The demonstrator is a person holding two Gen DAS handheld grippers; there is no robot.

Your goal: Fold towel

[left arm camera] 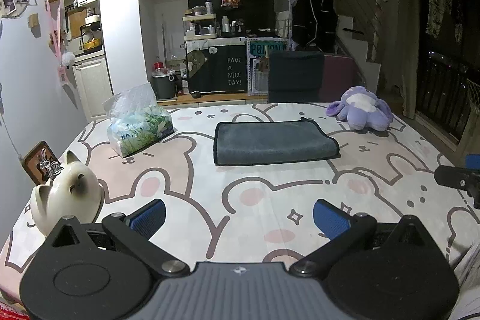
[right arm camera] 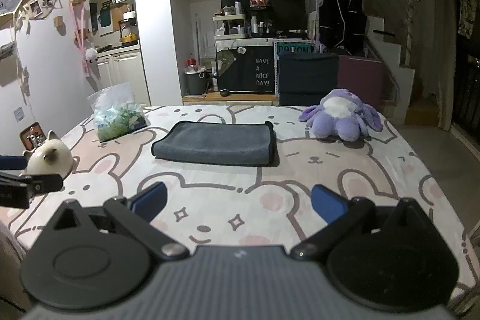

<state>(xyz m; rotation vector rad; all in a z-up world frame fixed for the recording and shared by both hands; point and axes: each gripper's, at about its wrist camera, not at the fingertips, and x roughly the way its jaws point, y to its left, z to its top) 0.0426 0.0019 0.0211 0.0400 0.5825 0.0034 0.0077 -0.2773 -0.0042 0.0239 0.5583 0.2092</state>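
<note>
A dark grey towel [left arm camera: 274, 142] lies folded into a flat rectangle in the middle of the table, on a bear-print cloth [left arm camera: 240, 200]. It also shows in the right wrist view [right arm camera: 217, 143]. My left gripper [left arm camera: 239, 217] is open and empty, held near the table's front edge, well short of the towel. My right gripper [right arm camera: 239, 204] is open and empty too, also near the front edge. The right gripper's tip shows at the right edge of the left wrist view [left arm camera: 459, 179]. The left gripper's tip shows at the left edge of the right wrist view [right arm camera: 27, 185].
A tissue pack [left arm camera: 139, 122] stands at the back left of the table. A white cat figurine [left arm camera: 67, 195] sits at the front left. A purple plush toy [left arm camera: 361, 108] lies at the back right. A dark chair [left arm camera: 295, 75] stands behind the table.
</note>
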